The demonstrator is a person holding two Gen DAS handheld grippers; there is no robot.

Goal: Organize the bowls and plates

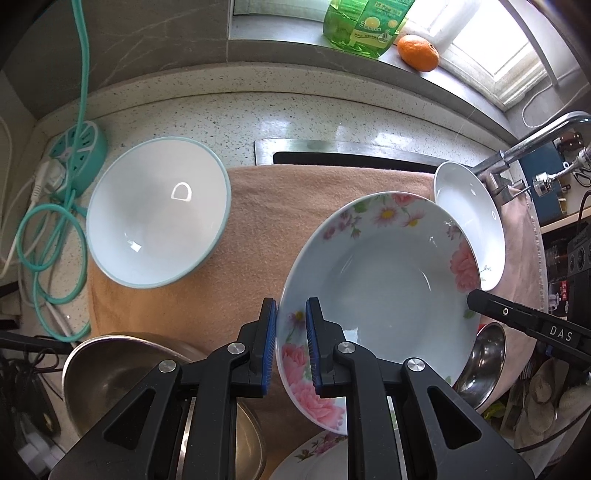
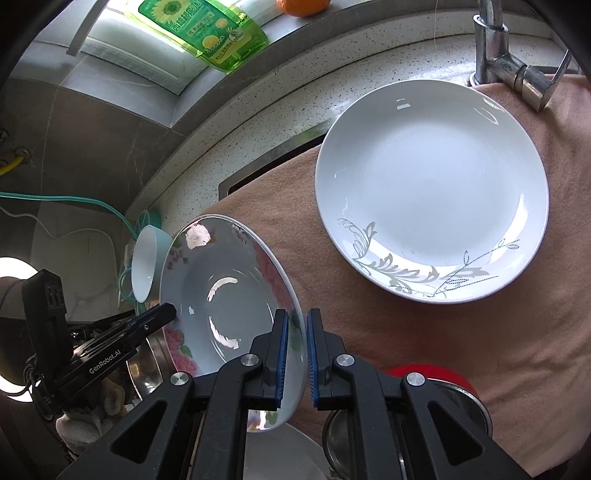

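Observation:
A deep plate with pink flowers hangs tilted above the peach towel. My left gripper is shut on its near left rim. My right gripper is shut on the opposite rim of the same floral plate, and its black finger shows at the right in the left wrist view. A white bowl with a teal rim sits on the towel's left end. A white plate with grey leaf pattern lies flat on the towel near the tap.
Steel bowls and another floral plate lie below the grippers. A steel ladle or small bowl sits at the right. The tap stands behind the white plate. A teal power strip with cables is left; a detergent bottle and an orange are on the sill.

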